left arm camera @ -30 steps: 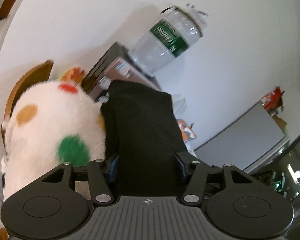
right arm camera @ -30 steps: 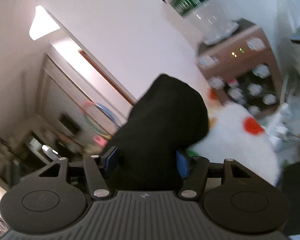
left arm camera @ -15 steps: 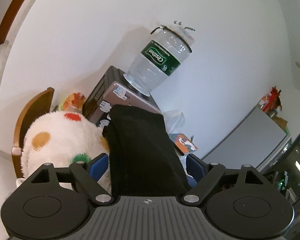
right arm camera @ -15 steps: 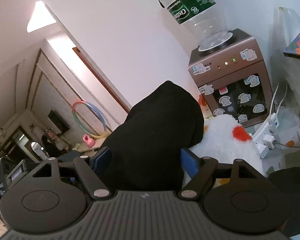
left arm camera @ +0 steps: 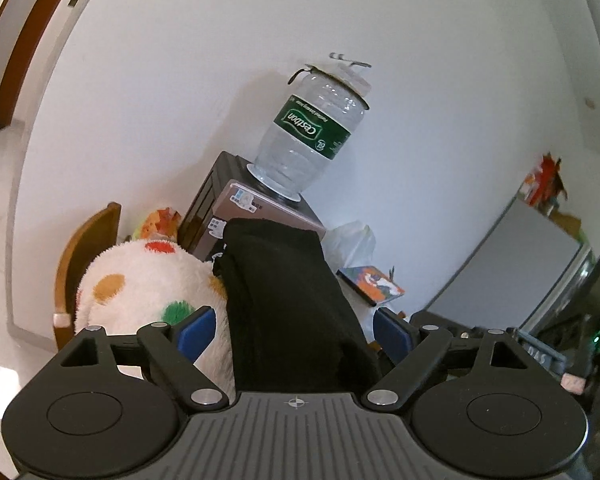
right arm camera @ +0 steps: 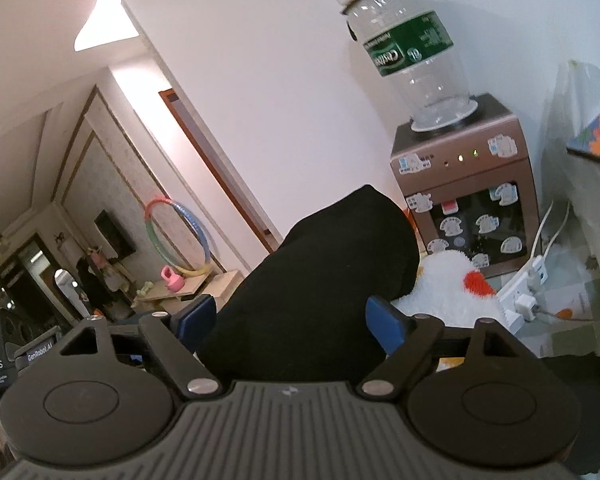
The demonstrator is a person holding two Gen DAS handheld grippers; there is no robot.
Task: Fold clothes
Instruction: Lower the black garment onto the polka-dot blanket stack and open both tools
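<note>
A black garment [left arm camera: 280, 280] hangs bunched between the fingers of my left gripper [left arm camera: 294, 330] and drapes back over its body. The blue pads [left arm camera: 196, 328] stand wide, with a gap to the cloth on each side, so the left gripper is open. In the right wrist view the same black garment [right arm camera: 332, 248] rises as a rounded hump between the fingers of my right gripper [right arm camera: 290, 316]. Its jaws are opening. The left pad is clear of the cloth and the right pad [right arm camera: 384, 320] sits just beside it. Where the garment hangs below is hidden.
A white plush toy [left arm camera: 140, 280] with coloured spots lies just behind the cloth, a wooden chair [left arm camera: 88, 248] to its left. A brown water dispenser [right arm camera: 464, 204] with an upturned bottle [right arm camera: 416, 60] stands at the wall. A power strip [right arm camera: 528, 284] and cables lie to the right.
Both grippers went from shut on the black garment to wide apart from it. Both views rose and rolled, so the dispenser and plush toy now sit lower and smaller.
</note>
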